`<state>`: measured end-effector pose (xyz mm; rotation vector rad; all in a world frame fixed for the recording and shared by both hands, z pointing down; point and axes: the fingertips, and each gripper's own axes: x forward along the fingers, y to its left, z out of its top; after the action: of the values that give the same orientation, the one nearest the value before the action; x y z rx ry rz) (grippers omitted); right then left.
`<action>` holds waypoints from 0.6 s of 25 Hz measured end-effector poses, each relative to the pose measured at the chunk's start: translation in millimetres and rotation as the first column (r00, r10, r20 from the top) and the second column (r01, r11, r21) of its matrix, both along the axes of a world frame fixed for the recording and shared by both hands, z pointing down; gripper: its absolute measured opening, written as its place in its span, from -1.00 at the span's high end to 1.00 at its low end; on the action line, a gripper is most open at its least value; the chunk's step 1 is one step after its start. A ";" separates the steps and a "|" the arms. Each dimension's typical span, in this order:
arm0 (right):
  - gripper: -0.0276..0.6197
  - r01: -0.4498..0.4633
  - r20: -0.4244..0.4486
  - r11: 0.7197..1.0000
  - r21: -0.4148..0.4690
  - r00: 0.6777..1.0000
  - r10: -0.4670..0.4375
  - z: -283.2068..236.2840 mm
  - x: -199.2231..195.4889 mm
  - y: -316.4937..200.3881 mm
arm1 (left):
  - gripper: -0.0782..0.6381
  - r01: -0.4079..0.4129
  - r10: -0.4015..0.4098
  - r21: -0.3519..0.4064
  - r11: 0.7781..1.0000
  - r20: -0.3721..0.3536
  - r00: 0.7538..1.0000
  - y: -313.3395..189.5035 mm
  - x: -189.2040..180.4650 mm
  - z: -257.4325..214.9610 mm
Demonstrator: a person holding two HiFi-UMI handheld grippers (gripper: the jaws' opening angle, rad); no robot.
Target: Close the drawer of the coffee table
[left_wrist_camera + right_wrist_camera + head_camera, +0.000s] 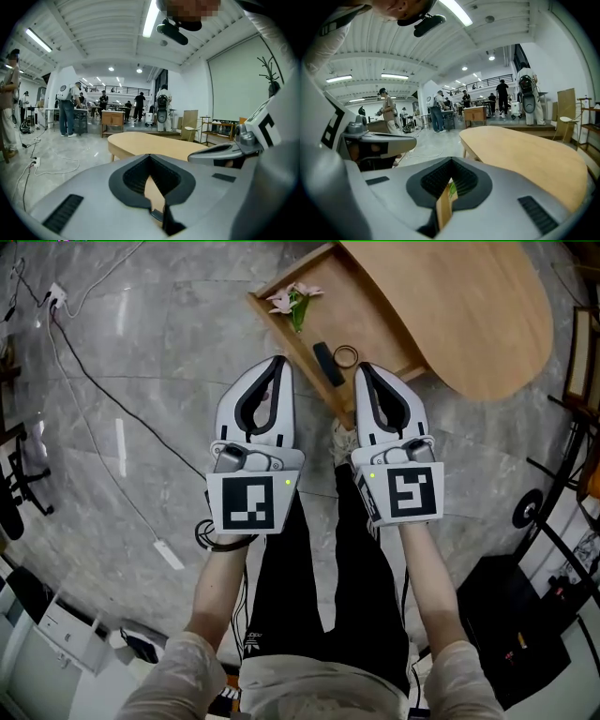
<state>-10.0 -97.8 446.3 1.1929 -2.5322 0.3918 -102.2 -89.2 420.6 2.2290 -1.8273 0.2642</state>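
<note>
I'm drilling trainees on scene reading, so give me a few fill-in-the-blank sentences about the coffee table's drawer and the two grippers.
1. The drawer of the coffee table stands ____.
2. Inside it lie a black object, a ring and some pink ____.
3. The jaws of the left gripper and the right gripper are ____, holding nothing.

Missing words: open; flowers; shut

Two tools show, the left tool [278, 362] and the right tool [365, 368]. There is one worktop [478, 310] with one open drawer [370, 315]. In the drawer lie three things: one sprig of pink flowers [292, 301], one black bar [327, 364] and one ring [346, 356]. On the floor stands one black box [511, 629].
</note>
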 end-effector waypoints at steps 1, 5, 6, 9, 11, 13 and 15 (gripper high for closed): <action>0.90 0.009 -0.006 1.000 -0.009 1.000 -0.009 8.0 0.0 1.8 | 0.76 -0.002 0.002 -0.008 1.000 -0.003 1.000 2.5 2.5 6.6; 0.90 0.047 -0.024 0.999 -0.013 0.999 -0.047 21.1 -4.5 3.3 | 0.76 -0.026 0.026 -0.022 0.999 0.006 1.000 7.9 7.7 17.4; 0.90 0.047 -0.022 0.999 -0.016 0.999 -0.048 21.4 -5.0 2.8 | 0.76 -0.028 0.028 -0.017 0.999 0.009 1.000 7.5 7.3 17.0; 0.90 0.040 -0.007 0.999 -0.034 0.999 -0.040 23.2 -4.5 1.5 | 0.76 -0.018 0.018 -0.019 1.000 0.018 1.000 5.8 5.5 17.2; 0.90 0.039 -0.007 0.998 -0.041 0.999 -0.039 23.9 -4.6 0.3 | 0.76 -0.046 0.047 -0.026 0.999 0.034 0.998 3.2 7.9 18.3; 0.90 0.046 -0.016 0.998 -0.042 0.999 -0.047 23.3 -5.2 -1.0 | 0.76 -0.147 0.150 -0.049 0.988 0.070 0.986 -0.2 17.8 23.8; 0.90 0.069 -0.027 0.997 -0.040 0.997 -0.070 22.5 -6.6 -1.4 | 0.76 -0.274 0.281 -0.072 0.959 0.111 0.953 -5.0 30.2 30.7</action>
<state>-16.6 -99.2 468.8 1.0851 -2.5226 0.4022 -72.0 -94.2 451.3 2.4761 -1.5333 0.5058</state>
